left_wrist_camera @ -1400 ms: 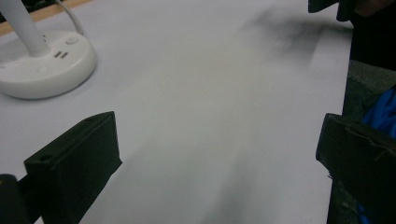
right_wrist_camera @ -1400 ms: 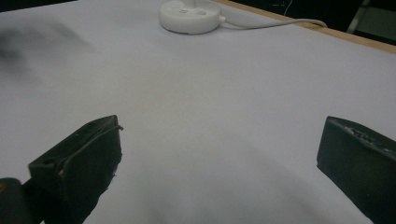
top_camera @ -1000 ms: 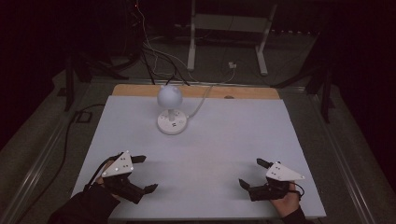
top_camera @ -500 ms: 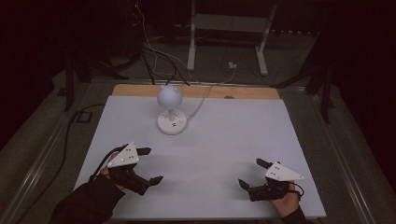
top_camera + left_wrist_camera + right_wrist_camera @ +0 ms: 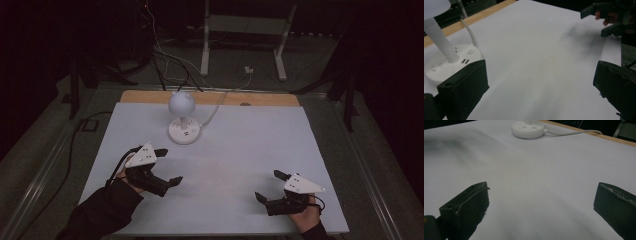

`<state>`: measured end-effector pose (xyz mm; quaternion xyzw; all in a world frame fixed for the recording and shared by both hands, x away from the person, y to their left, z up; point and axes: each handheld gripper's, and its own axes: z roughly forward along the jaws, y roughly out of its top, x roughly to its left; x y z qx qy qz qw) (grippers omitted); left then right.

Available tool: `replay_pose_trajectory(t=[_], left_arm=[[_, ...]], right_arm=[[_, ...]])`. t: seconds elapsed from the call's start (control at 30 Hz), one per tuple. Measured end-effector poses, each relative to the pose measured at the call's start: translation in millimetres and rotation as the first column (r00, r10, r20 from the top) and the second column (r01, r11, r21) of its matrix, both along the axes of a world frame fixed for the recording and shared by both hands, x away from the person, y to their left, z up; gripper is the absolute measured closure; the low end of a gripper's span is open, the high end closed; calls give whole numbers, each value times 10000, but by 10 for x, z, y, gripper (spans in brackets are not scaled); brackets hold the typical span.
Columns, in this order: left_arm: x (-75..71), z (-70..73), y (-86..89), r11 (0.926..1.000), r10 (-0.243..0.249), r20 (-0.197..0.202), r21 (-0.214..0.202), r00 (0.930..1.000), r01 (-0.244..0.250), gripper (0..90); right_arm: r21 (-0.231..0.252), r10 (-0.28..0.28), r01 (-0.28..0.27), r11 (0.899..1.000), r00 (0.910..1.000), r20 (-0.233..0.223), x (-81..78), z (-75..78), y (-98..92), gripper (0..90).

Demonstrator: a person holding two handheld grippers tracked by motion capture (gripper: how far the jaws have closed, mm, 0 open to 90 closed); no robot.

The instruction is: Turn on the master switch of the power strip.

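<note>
Lamp (image 5: 183,117) is the only real object on the table, a small white desk lamp with a round globe-shaped head on a short white stem, standing upright on a flat round base. It sits toward the far side of the white table top (image 5: 260,150), a bit left of center, near the wooden strip (image 5: 270,99) along the far edge. In the left gripper view the base (image 5: 444,65) has a round button on top, 2 small slots that look like USB ports, and some socket holes, so it seems to double as a power strip. A white cord (image 5: 216,109) runs off the base and over the far edge. No brand or writing I can read anywhere; the markings on the base are too small.

Left gripper (image 5: 169,166) is at the near left, held just above the table, jaws spread wide with nothing between them, pointing toward the middle. Lamp is just ahead and to its side, not touching. Right gripper (image 5: 270,185) is at the near right, also spread wide and empty, well apart from the lamp. A dark sleeve (image 5: 102,215) comes in at the bottom left.
</note>
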<state>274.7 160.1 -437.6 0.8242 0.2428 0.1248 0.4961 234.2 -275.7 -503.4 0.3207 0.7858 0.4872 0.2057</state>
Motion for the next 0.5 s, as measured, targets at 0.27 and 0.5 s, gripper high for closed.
replay_pose_trajectory(t=[0.27, 0.5], left_arm=[[124, 1, -126, 9996, 281, 149, -16, 9995, -280, 2], [240, 2, -237, 9980, 581, 130, -239, 9982, -578, 2]], right_arm=[[13, 91, -91, 10000, 10000, 12, 0, 1, 3, 0], [35, 61, -61, 10000, 10000, -2, -4, 4, -6, 0]])
